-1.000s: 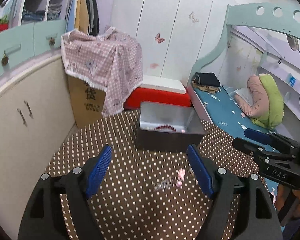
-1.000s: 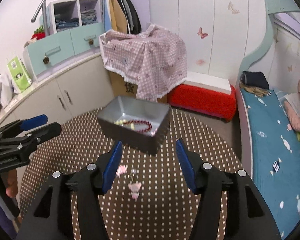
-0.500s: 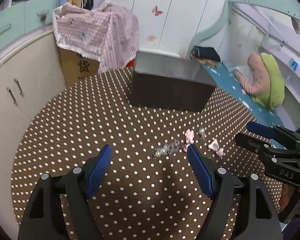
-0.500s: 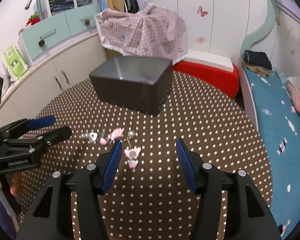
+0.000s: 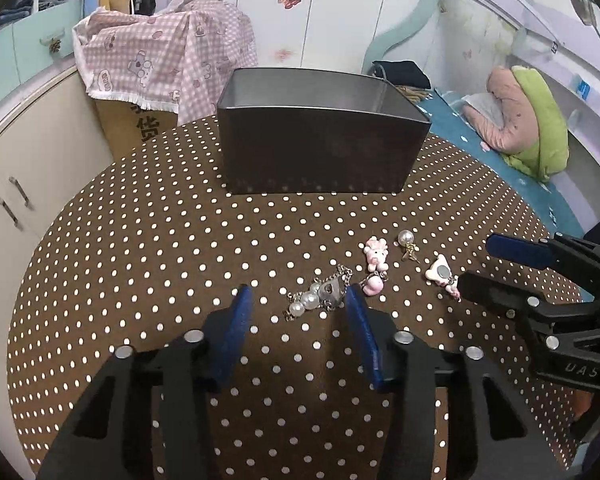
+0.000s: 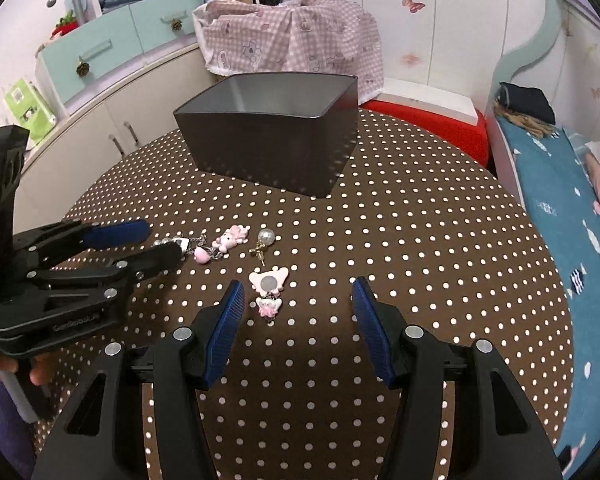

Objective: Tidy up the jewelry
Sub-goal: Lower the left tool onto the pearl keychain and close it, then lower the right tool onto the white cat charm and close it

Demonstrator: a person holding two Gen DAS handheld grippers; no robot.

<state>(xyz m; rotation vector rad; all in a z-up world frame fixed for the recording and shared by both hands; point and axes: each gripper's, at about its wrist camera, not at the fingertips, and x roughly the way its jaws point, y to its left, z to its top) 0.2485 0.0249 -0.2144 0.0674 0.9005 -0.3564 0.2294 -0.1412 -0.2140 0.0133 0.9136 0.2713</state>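
Note:
A dark metal box (image 5: 320, 148) stands at the far side of the polka-dot round table (image 5: 140, 248); it also shows in the right wrist view (image 6: 276, 136). Loose jewelry lies in front of it: a pearl-and-chain bracelet (image 5: 320, 294), a pink doll charm (image 5: 376, 254), a pearl earring (image 5: 406, 240) and a pink bow clip (image 6: 269, 282). My left gripper (image 5: 298, 300) is open, low over the table, its fingers either side of the bracelet. My right gripper (image 6: 298, 294) is open, just behind the bow clip. The box's inside is hidden.
A cream cabinet (image 5: 28, 152) stands left of the table. A checked cloth over a cardboard box (image 5: 160, 60) and a red stool (image 6: 428, 120) stand behind it. A bed with blue sheet (image 6: 560, 208) runs along the right.
Both grippers have dropped toward the table and come close to the jewelry. The left gripper's fingers have narrowed around the bracelet. The box's inside has gone out of sight.

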